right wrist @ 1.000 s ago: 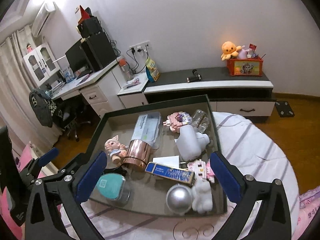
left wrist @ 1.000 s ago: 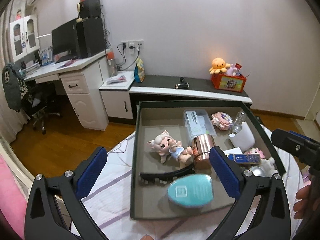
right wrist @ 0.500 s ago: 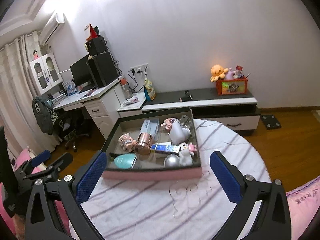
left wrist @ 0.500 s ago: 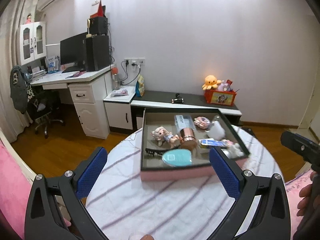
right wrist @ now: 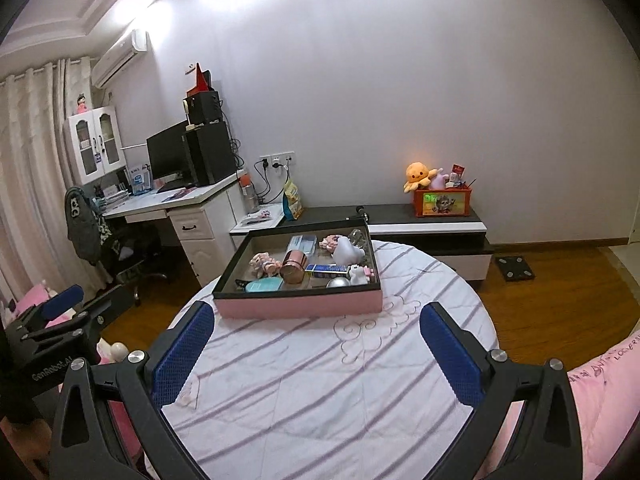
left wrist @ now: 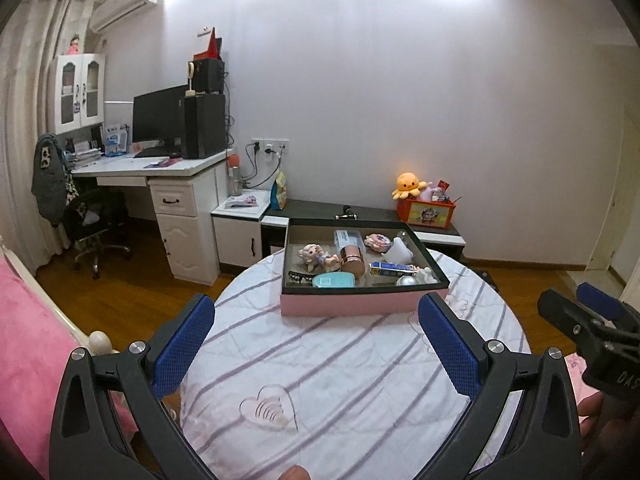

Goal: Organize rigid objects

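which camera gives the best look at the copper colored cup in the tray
The right wrist view: the copper cup lies on its side, its round end facing the camera. The left wrist view shows the same cup slightly smaller, its side partly behind the teal case.

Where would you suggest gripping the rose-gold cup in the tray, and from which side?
Probably from above, across its round body: the rose-gold cup lies on its side among a doll and blue box, so its curved wall is exposed while the tray rim blocks low approaches.

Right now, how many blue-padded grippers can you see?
2. The left gripper hangs open over the near side of the round table, and the right gripper hangs open beside it. Both are empty, short of the pink box.
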A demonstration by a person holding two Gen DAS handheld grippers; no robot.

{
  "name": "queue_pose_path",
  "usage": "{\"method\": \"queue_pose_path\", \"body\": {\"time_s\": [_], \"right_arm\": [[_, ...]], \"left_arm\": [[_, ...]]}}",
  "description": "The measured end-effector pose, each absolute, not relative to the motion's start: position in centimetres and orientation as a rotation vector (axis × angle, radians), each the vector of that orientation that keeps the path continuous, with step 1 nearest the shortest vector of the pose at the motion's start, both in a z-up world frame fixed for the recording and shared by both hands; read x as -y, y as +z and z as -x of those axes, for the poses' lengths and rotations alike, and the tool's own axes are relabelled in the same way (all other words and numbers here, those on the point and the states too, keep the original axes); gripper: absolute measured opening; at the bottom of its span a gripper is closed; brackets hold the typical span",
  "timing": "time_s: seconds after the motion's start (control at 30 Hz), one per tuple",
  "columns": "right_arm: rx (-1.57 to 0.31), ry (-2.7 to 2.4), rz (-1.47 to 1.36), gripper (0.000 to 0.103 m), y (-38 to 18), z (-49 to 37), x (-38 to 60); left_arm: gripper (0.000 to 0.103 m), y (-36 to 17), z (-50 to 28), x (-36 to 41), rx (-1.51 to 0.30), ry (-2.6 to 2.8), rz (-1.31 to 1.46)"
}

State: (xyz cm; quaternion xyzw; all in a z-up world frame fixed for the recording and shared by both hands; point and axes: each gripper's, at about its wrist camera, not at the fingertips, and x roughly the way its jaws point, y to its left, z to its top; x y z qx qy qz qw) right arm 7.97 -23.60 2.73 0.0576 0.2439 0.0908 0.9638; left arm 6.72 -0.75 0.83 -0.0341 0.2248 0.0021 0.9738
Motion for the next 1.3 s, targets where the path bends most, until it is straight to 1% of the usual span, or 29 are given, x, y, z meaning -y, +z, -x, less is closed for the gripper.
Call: {"method": "queue_pose_path", "body": {"time_s": [0.43, 0.7, 1.3], "right_arm": [[-0.46, 0.166, -0.093, 0.103, 2.4, -3.7, 23.2], [-0.45, 0.154, -0.065, 0.103, 2.5, -2.7, 23.0], [-0.459, 0.149, -0.046, 0.103, 2.4, -2.3, 22.7]], "left_arm": [[0.103, 1.0, -1.3, 1.5, -0.445, 0.042, 0.066], [0.103, 0.4, -0.3, 2.8, -0.453, 0.05, 0.023], [0.103, 0.0, 0.0, 2.9, -0.469, 0.006, 0.022]]}}
